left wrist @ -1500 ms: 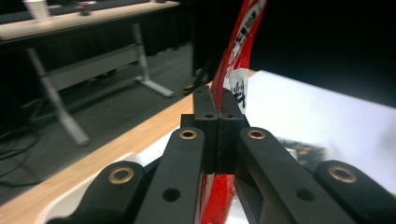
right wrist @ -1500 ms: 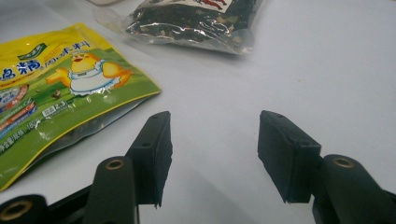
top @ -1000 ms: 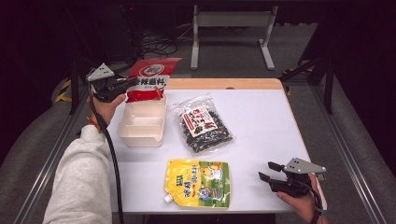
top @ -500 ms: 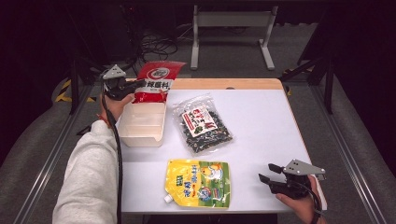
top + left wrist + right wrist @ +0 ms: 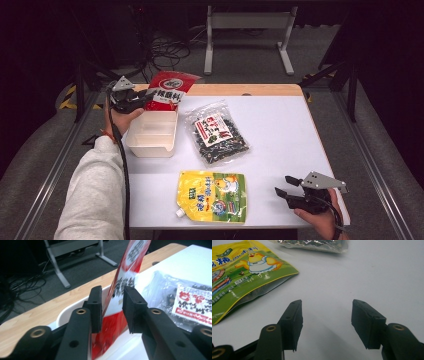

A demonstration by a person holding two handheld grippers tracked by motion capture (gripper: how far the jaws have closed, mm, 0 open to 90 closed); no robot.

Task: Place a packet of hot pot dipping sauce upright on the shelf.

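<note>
Table [image 5: 280, 125]: smooth matt white top with a light wood strip along the far edge. Tray [image 5: 150, 134]: smooth white plastic. Red pouch [image 5: 170, 87] and yellow pouch [image 5: 212, 195]: glossy printed film. Clear bag [image 5: 217, 132]: shiny crinkled plastic. Left gripper [image 5: 112, 311] pads: matt black, with brass-coloured rivets.

three food pouches [image 5: 212, 196], one white tray [image 5: 151, 132], two grippers [image 5: 287, 192]

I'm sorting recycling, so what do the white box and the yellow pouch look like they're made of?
The white box looks like matte, slightly translucent plastic: thin moulded walls, rounded corners. The yellow pouch looks like glossy printed plastic film, perhaps laminated: it wrinkles, catches glare, and has a white spout at one corner.
</note>
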